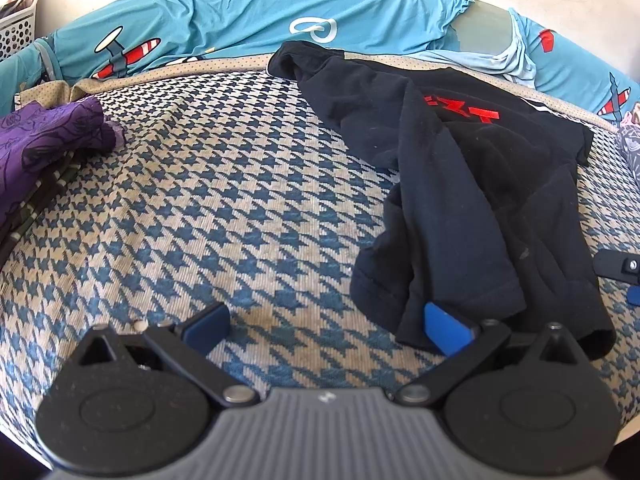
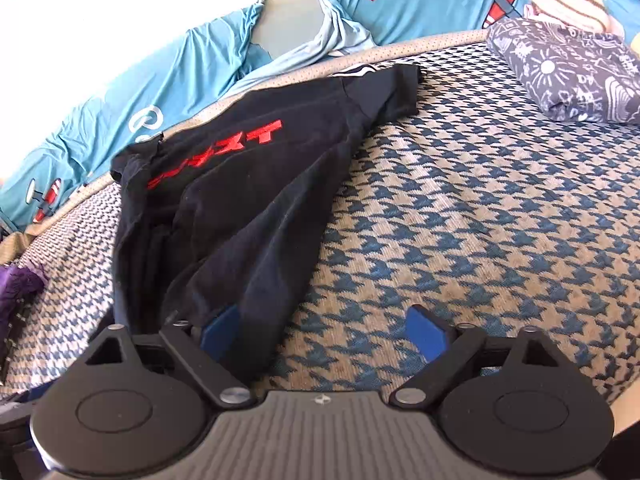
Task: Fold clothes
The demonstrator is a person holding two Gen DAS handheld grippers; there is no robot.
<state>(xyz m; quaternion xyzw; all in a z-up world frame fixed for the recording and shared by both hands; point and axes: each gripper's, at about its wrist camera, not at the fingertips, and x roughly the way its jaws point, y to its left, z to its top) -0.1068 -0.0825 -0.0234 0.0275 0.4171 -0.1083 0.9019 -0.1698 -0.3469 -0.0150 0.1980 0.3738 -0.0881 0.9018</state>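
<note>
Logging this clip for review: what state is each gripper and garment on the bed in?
left gripper: open, its right finger at the shirt's near hem
right gripper: open, hem lying over its left finger
black T-shirt: crumpled, unfolded
purple garment: bunched
grey patterned cloth: folded

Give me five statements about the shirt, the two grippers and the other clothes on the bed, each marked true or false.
1. The black shirt lies crumpled on the checked bedcover. True.
2. The shirt's lettering is white. False: it is red.
3. The left gripper has its jaws wide open. True.
4. The right gripper is shut on the shirt. False: its jaws are open, with the shirt's edge over one finger.
5. The purple garment lies on top of the shirt. False: they lie apart.
</note>
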